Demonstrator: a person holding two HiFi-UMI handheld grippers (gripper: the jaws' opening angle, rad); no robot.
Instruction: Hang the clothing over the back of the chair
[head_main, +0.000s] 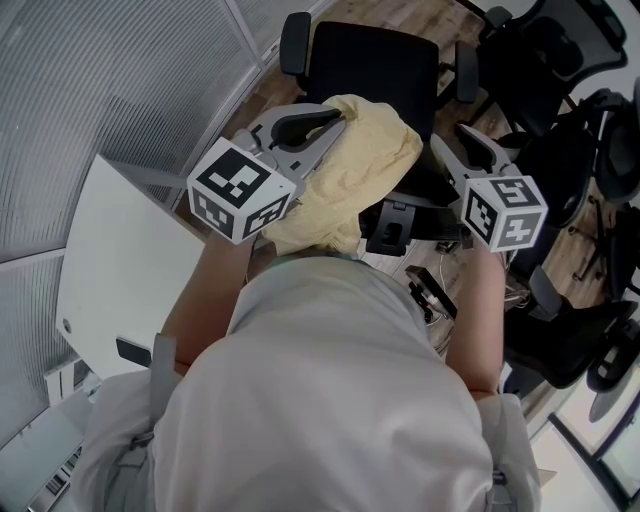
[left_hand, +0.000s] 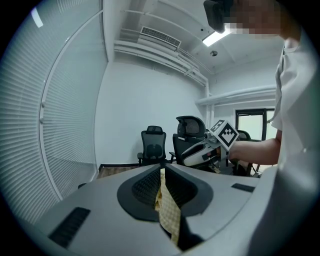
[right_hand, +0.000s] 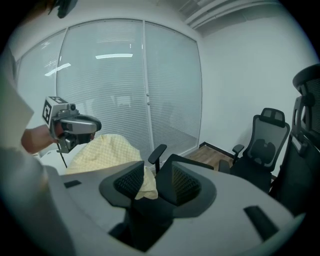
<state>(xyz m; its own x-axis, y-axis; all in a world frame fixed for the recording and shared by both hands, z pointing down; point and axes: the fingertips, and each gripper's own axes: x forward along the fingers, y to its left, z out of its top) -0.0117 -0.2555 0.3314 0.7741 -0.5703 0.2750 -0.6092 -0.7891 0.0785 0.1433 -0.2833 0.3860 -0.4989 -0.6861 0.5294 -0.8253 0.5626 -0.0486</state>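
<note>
– In a small white-walled office, what surrounds the person (head_main: 320, 390)?

– A wood-plank floor (head_main: 400, 15). A curved glass wall (head_main: 120, 80) hung with pale blinds runs along the left. A white table (head_main: 110, 280) stands beside it, its rounded edge toward the person. More dark office chairs (head_main: 545, 70) crowd the right side. Overhead are a lit ceiling lamp (left_hand: 216, 37) and a long air vent (left_hand: 160, 36).

– Where is the clothing?

– A yellow checked garment (head_main: 350, 170) is heaped at the near edge of a black office chair (head_main: 375, 65), the edge closest to the person, with the seat and both armrests beyond it. Whether it rests fully on the chair's back cannot be told from above.

– And the two tools?

– The left gripper (left_hand: 162, 172) has its jaws pressed together on a fold of the yellow cloth, at the heap's left side. The right gripper (right_hand: 157, 166) has its jaws standing wide apart. A corner of the garment hangs just beside its left pad, and nothing is clamped. It sits near the heap's right side, over the chair's near edge.
</note>
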